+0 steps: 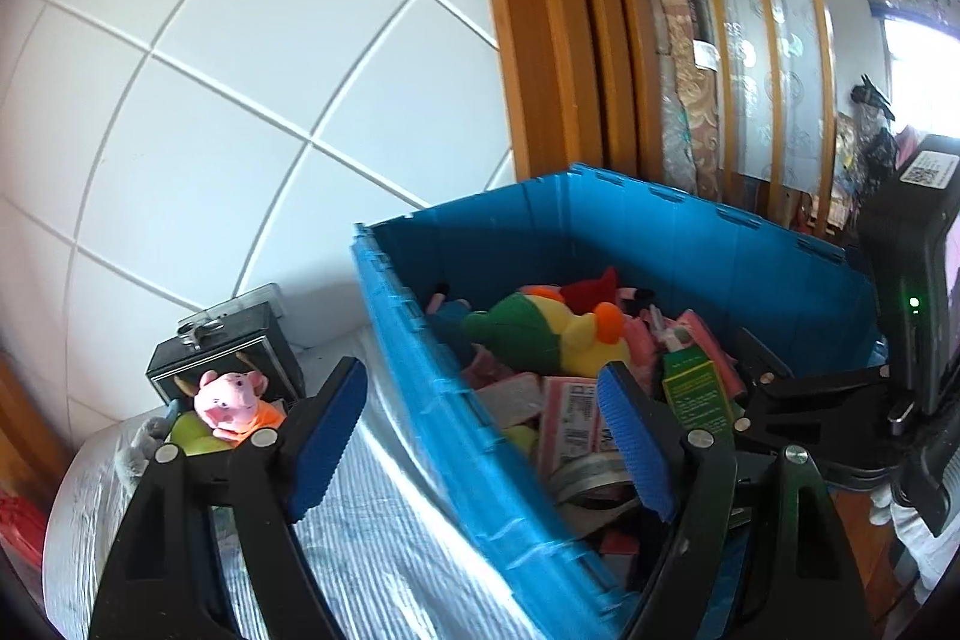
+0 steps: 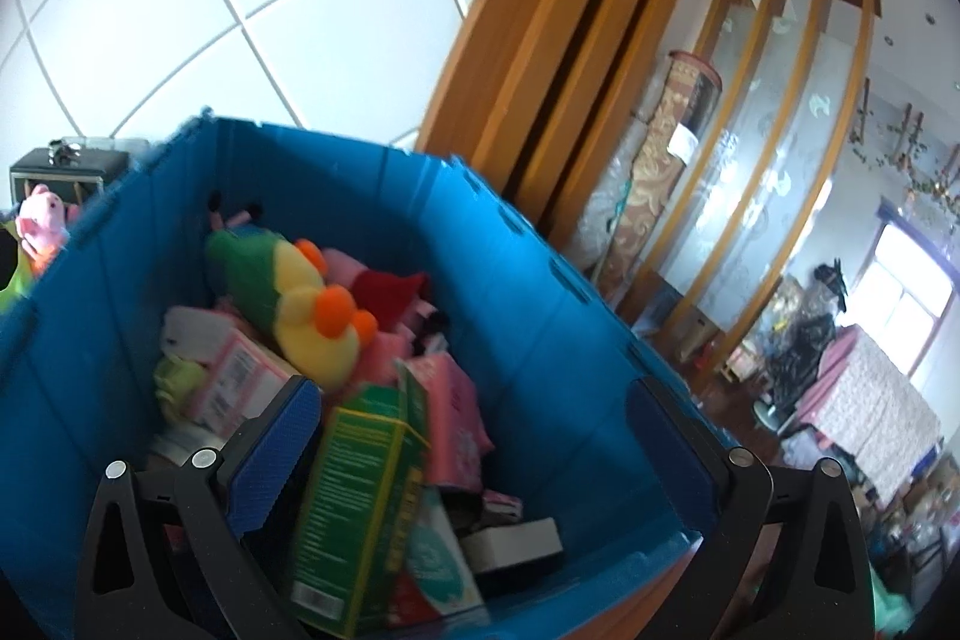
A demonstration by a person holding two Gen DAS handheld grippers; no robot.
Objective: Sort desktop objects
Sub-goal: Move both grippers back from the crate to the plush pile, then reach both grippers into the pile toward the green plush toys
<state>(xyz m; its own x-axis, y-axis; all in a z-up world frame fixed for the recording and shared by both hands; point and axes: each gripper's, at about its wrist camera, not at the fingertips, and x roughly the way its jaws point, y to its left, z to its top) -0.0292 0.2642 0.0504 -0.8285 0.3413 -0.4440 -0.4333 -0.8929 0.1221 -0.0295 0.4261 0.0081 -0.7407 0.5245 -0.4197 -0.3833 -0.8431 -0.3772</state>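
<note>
Both your hand-held grippers, left (image 1: 483,430) and right (image 2: 474,445), stand wide and empty over the blue crate (image 2: 540,280). Green box (image 2: 360,496) lies inside: drop step looks done. Next: fetch the pink plush (image 1: 231,403) on the bench (image 1: 372,550).

No wording is coming through clearly enough to read in either view. At the right edge of the left wrist view, a white label (image 1: 927,169) with a QR code is sitting on the black device, its small print blurred. The green box (image 2: 360,496) and the pink box (image 2: 237,379), low in the right wrist view, are showing only smeared print and a barcode.
</note>
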